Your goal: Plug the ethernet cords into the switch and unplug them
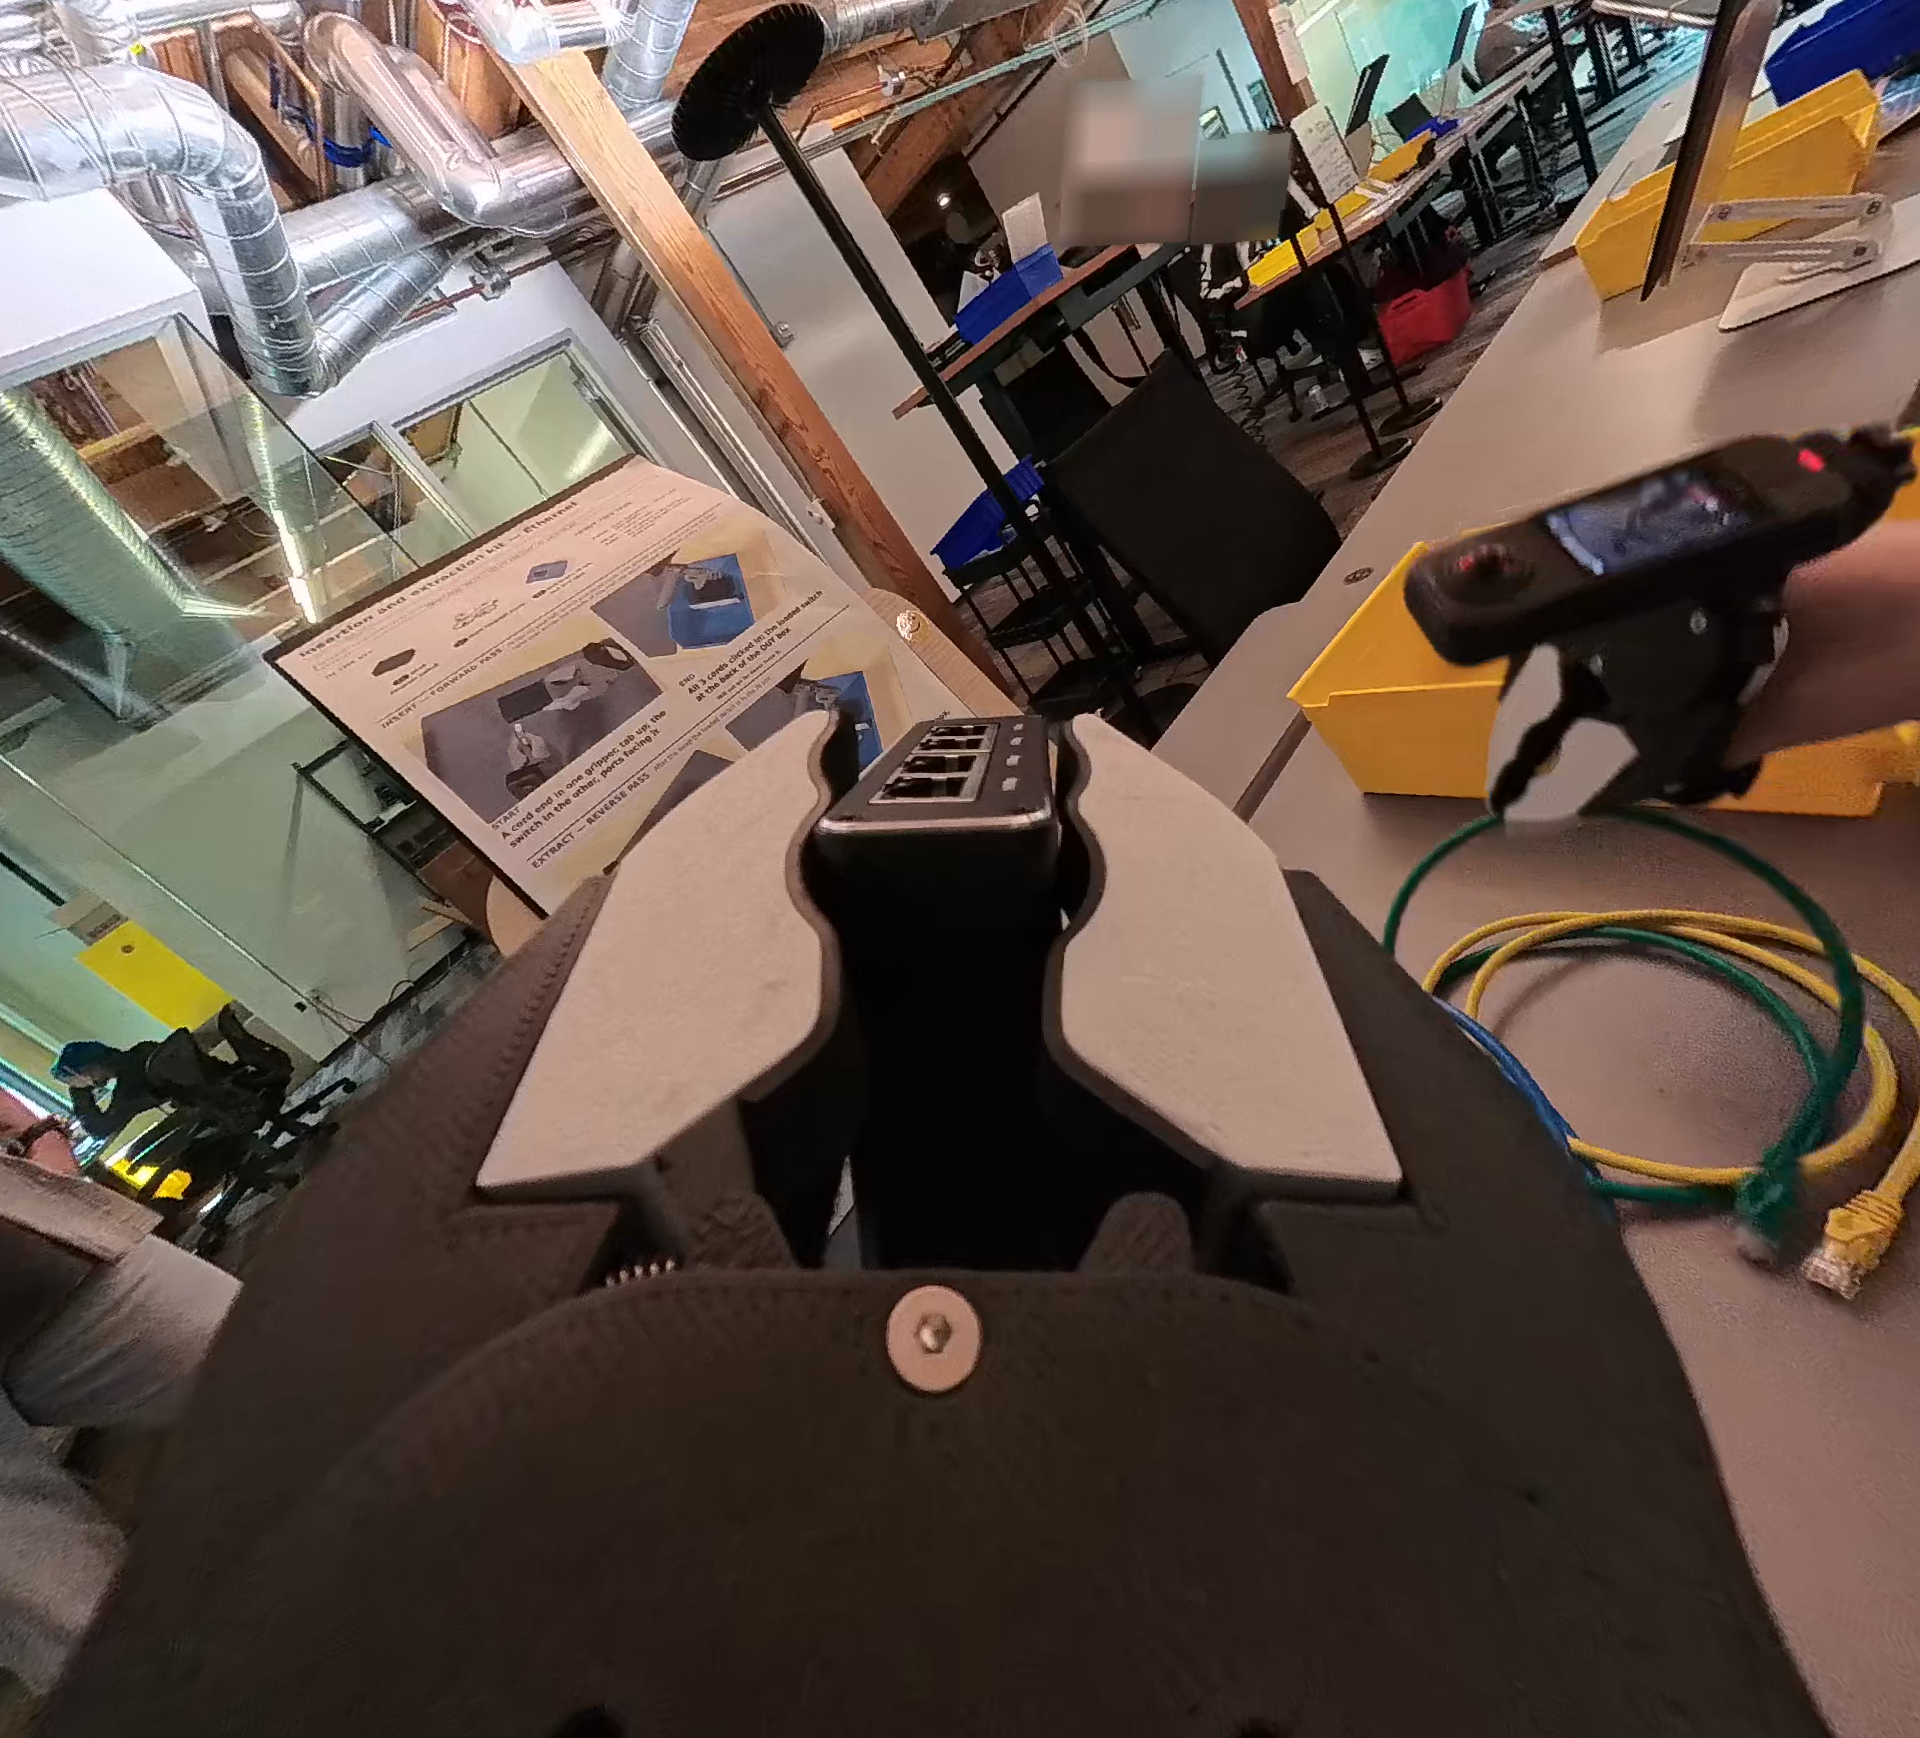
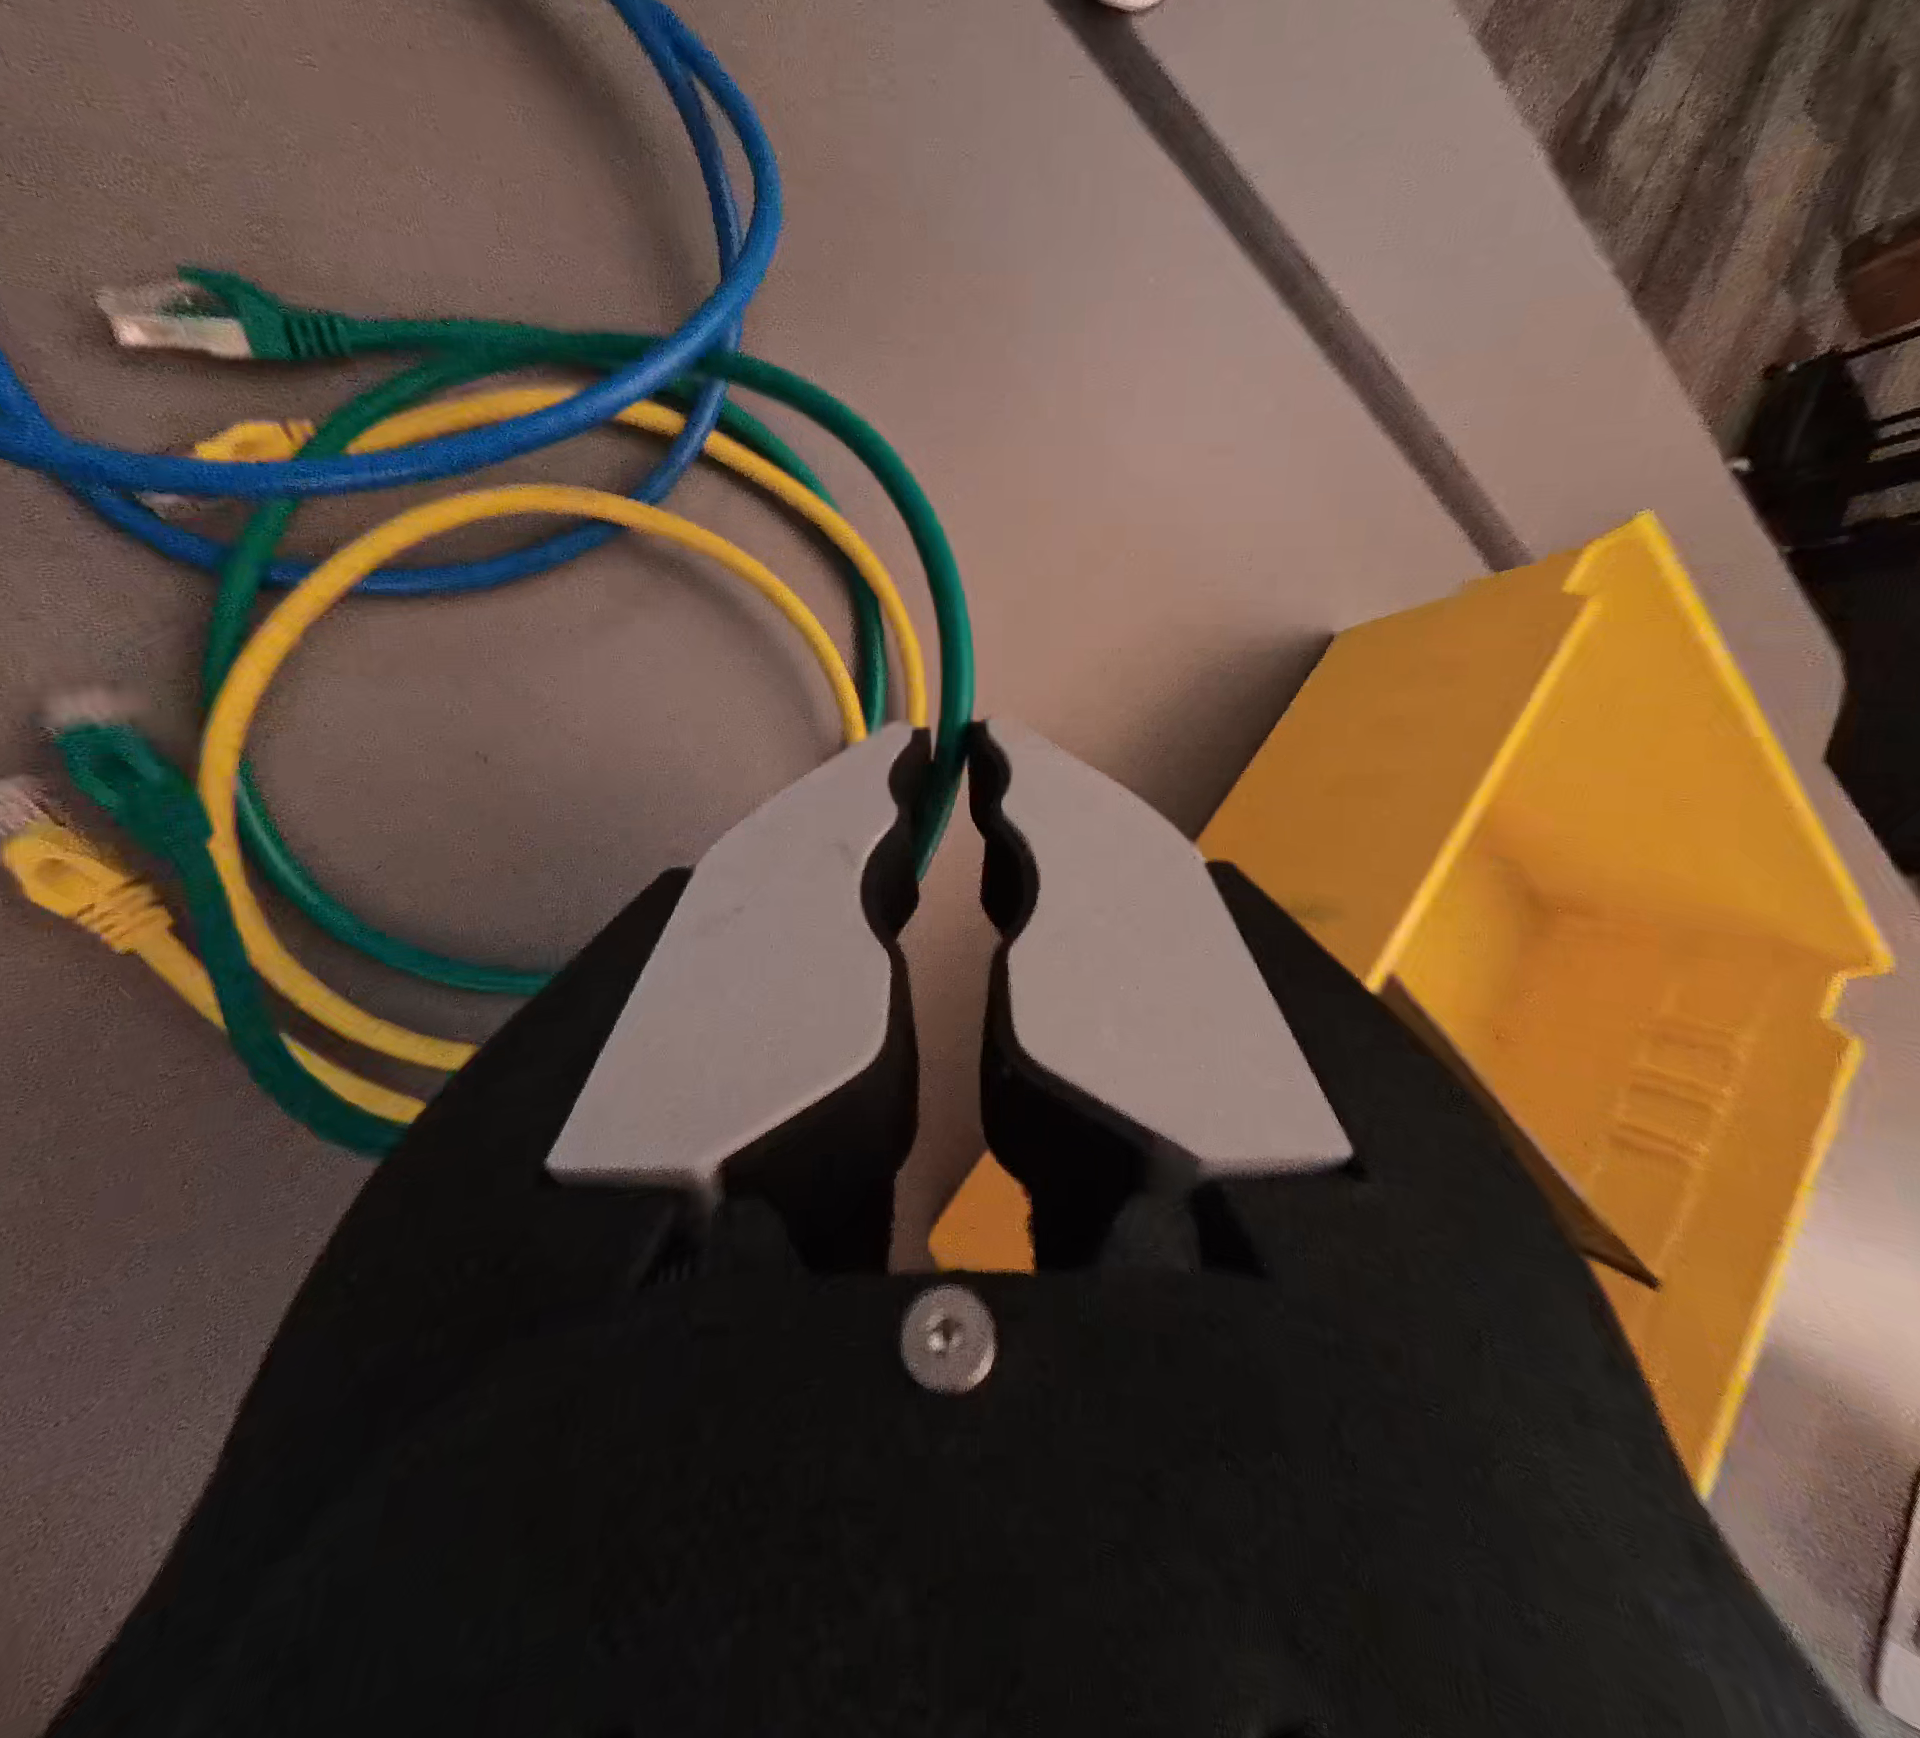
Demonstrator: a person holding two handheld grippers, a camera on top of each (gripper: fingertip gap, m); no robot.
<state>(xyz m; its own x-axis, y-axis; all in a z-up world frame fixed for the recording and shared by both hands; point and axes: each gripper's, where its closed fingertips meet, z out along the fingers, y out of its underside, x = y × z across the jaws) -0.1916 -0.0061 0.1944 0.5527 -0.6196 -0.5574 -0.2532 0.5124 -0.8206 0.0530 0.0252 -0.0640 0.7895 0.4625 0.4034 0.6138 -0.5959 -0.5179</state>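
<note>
My left gripper (image 1: 951,732) is shut on the black ethernet switch (image 1: 935,795) and holds it up off the table, the empty ports facing away from me. My right gripper (image 2: 948,734) is shut on the green cord (image 2: 436,334), pinching the loop mid-length between its fingertips just above the grey table (image 2: 1039,286). It also shows in the left wrist view (image 1: 1507,805), lifting the green cord (image 1: 1839,961). The yellow cord (image 2: 520,504) and blue cord (image 2: 748,161) lie coiled on the table with their plugs loose. No cord is in the switch.
A yellow bin (image 2: 1558,753) lies on its side right of my right gripper; it also shows in the left wrist view (image 1: 1382,732). An instruction poster (image 1: 582,680) stands beyond the switch. A metal stand (image 1: 1725,109) and more bins are at the far right. Left tips to right tips: about 35 centimetres.
</note>
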